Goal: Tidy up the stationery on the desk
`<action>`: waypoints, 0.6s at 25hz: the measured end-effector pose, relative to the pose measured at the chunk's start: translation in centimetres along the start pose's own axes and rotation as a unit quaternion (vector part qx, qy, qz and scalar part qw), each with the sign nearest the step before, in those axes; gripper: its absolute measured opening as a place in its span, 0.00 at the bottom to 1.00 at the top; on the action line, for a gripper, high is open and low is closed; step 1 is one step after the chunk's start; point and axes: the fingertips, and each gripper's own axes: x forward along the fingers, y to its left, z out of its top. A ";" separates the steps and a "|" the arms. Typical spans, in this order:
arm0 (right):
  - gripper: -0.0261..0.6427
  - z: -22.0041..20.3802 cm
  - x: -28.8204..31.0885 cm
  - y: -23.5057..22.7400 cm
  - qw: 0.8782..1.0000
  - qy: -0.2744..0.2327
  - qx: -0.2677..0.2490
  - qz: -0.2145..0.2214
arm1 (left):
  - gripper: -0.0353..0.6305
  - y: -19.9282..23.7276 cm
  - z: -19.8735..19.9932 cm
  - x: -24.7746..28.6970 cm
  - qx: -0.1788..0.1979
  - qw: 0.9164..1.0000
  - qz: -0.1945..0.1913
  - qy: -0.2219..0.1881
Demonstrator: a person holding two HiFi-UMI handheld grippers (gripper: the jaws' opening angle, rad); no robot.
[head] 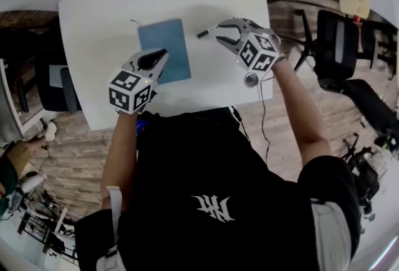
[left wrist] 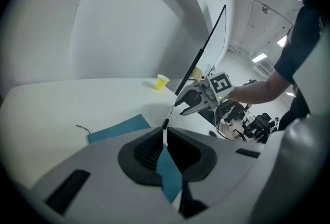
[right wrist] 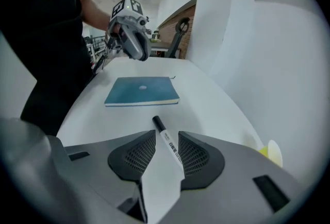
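well, the marker (right wrist: 167,141) is a light, stiff stick with a smooth white barrel, so it will likely swivel or slide if you pinch it off-centre. the middle of the barrel, between the ribbed pads, looks like the place to hold it, not the black cap. your right hand-held gripper (right wrist: 166,136) is closed on that barrel, with the cap pointing forward and a little askew, over the bare tabletop (head: 100,20) just right of the blue notebook (head: 165,48). the notebook lies flat and looks thin and slightly flexible; take it by an edge. your right forearm reaches out over the tabletop's near edge, with the gripper aimed leftward. your left hand-held gripper (left wrist: 165,138) hovers over the notebook's near corner, its jaws drawn almost together with nothing in them.
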 end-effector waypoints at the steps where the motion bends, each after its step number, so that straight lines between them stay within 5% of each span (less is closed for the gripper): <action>1: 0.25 -0.3 0.3 -0.1 1.000 0.009 -0.017 0.006 | 0.09 -0.3 0.0 0.2 0.002 1.000 -0.001 0.002; 7: 0.30 -2.1 2.1 -0.4 0.995 0.044 -0.081 0.031 | 0.09 -1.5 -0.6 1.3 0.006 1.000 -0.001 0.012; 15: 0.30 -2.5 3.9 -1.1 0.992 0.059 -0.099 0.050 | 0.09 -1.3 -1.9 2.2 -0.001 1.000 0.003 0.030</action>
